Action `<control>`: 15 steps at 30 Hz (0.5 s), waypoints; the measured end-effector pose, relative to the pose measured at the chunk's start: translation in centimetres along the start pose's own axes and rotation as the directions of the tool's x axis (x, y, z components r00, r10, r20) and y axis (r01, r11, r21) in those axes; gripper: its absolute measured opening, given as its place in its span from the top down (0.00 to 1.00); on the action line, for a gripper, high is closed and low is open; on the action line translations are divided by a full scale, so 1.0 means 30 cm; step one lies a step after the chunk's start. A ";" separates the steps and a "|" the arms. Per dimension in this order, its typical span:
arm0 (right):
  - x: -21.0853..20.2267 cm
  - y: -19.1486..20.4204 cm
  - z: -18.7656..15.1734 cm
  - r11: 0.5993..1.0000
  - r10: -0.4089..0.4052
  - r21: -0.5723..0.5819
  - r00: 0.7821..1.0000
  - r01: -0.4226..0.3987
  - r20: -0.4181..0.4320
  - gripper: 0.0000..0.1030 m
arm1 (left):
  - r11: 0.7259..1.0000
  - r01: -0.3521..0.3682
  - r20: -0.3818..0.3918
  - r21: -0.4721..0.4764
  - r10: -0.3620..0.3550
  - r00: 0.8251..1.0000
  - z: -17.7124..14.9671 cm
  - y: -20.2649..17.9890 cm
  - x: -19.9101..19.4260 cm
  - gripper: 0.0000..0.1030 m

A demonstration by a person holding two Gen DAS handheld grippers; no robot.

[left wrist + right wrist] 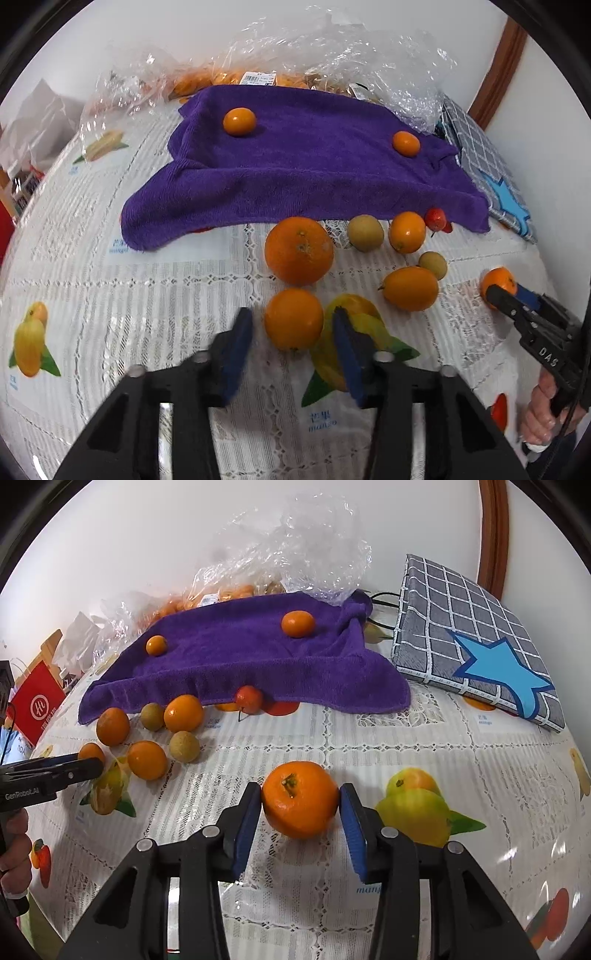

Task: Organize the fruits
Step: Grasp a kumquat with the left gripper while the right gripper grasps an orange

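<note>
Lace tablecloth (369,738): right hand-held gripper (300,812) clamps mandarin (300,799).

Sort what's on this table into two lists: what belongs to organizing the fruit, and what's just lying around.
Part of the job:
- mandarin between the right gripper fingers
- orange ahead of the open left gripper
- big orange
- two fruits on the purple towel
- small red fruit

Lying about:
- checked grey bag
- plastic bags
- red box

Eight orange fruits (299,250), two green-brown fruits (365,233), one red fruit (436,218), one towel (295,162)
</note>
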State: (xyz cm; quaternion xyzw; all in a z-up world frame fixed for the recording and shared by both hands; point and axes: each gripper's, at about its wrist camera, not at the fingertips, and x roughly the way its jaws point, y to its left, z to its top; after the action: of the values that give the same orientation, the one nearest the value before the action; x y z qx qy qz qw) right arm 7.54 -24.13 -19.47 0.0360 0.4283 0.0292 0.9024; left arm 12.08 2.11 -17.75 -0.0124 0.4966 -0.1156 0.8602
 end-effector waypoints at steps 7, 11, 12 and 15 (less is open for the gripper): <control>0.009 0.014 -0.001 1.000 -0.009 -0.021 1.000 0.009 -0.007 0.59 | 1.000 0.015 -0.003 -0.002 -0.015 1.000 0.008 0.020 -0.010 0.71; -0.014 0.024 0.014 1.000 -0.007 -0.018 1.000 0.008 0.007 0.59 | 0.999 0.021 0.004 -0.025 -0.021 1.000 0.014 0.047 -0.038 0.71; -0.020 0.029 0.018 1.000 -0.011 -0.020 1.000 0.011 0.011 0.59 | 0.999 0.019 0.012 -0.028 -0.019 1.000 0.016 0.053 -0.051 0.71; -0.044 0.038 0.031 1.000 -0.016 -0.017 1.000 0.017 0.026 0.59 | 0.999 0.018 0.033 -0.037 -0.017 0.999 0.027 0.068 -0.091 0.71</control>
State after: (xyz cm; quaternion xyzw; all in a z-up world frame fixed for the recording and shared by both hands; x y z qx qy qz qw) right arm 7.39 -23.14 -17.77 0.0252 0.4165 0.0250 0.9084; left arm 11.84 4.60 -15.30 -0.0346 0.4846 -0.1135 0.8667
